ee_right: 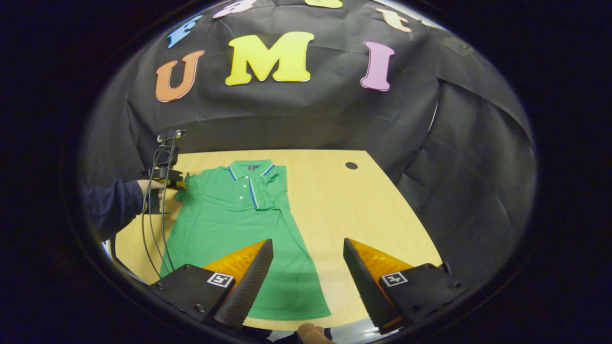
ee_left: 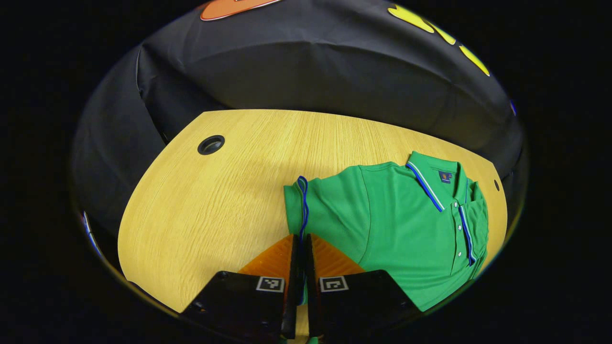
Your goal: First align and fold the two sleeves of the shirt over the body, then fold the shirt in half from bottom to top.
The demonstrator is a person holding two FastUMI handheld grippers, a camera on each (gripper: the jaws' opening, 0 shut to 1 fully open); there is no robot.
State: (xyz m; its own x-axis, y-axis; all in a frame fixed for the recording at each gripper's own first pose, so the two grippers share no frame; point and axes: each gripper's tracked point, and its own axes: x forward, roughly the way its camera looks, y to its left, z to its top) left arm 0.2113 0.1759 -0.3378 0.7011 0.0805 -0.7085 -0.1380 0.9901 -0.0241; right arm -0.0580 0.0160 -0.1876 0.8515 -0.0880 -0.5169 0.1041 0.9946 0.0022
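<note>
- Light wooden table point(ee_right: 363, 210) with a round cable hole point(ee_right: 351, 166) near its far edge.
- Green polo shirt point(ee_right: 239, 229) lies flat on it, collar toward the far edge.

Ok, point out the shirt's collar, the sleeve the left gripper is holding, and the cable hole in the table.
collar point(ee_left: 432, 184): left gripper view, striped edge.
sleeve point(ee_left: 302, 200): left gripper view, trimmed cuff.
cable hole point(ee_left: 211, 144): left gripper view, its centre.

The left claw point(ee_left: 302, 253) has its two fingers pinched together on the blue-trimmed cuff of the left sleeve point(ee_left: 302, 200) of the green shirt point(ee_left: 401, 229), which lies on the wooden worktop point(ee_left: 215, 205).
</note>
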